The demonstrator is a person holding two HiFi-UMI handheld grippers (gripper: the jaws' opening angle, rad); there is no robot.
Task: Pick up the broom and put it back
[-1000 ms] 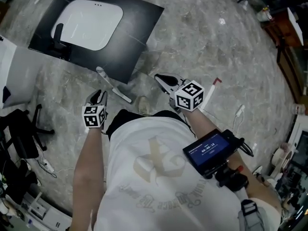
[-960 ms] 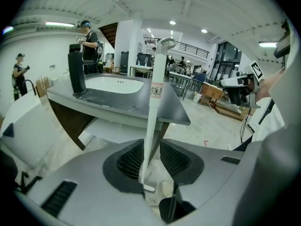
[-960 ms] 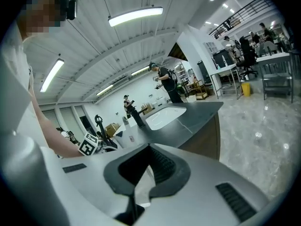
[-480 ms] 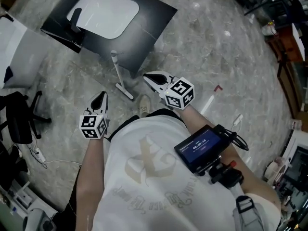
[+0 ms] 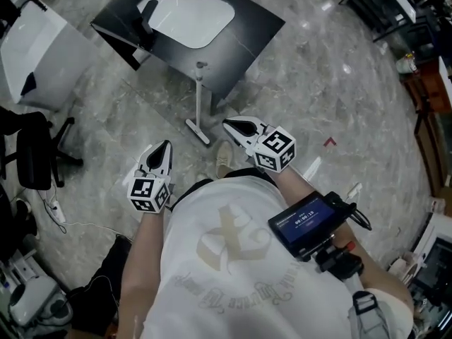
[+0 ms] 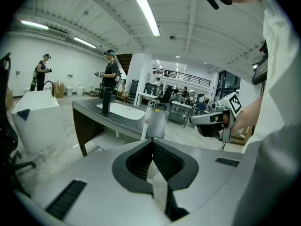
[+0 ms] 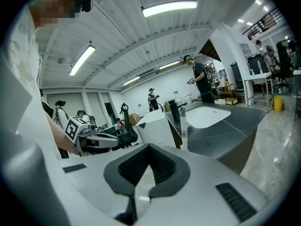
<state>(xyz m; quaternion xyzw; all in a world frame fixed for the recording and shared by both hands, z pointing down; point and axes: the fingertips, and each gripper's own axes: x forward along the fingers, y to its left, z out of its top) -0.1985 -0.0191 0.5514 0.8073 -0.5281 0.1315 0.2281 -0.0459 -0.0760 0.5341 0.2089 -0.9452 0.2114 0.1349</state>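
Head view, floor: grey marbled stone floor point(image 5: 332, 69), glossy, with bright reflections.
Head view, furniture: a dark counter point(image 5: 247, 34) with a white sink basin point(image 5: 187, 6) lies at the top; a white cabinet point(image 5: 39, 48) and a black office chair point(image 5: 35, 161) are at the left.
Head view, broom: the white-handled broom point(image 5: 200, 97) stands upright on the floor just beside the counter's near corner, ahead of both grippers and touched by neither.
Head view, grippers: left gripper point(image 5: 164, 145) and right gripper point(image 5: 227, 123) are held out over the floor, apart from each other.
Left gripper view, jaws: pressed together, having just been closing, with nothing between them.
Left gripper view, room: the broom's pole rises in front of the counter; the grey panel beside it may belong to the broom, but I cannot tell. Two people point(image 6: 110, 72) stand beyond, under ceiling strip lights point(image 6: 148, 15).
Right gripper view, jaws: together, empty.
Right gripper view, room: the pole stands upright at the counter's edge, with the basin behind it.
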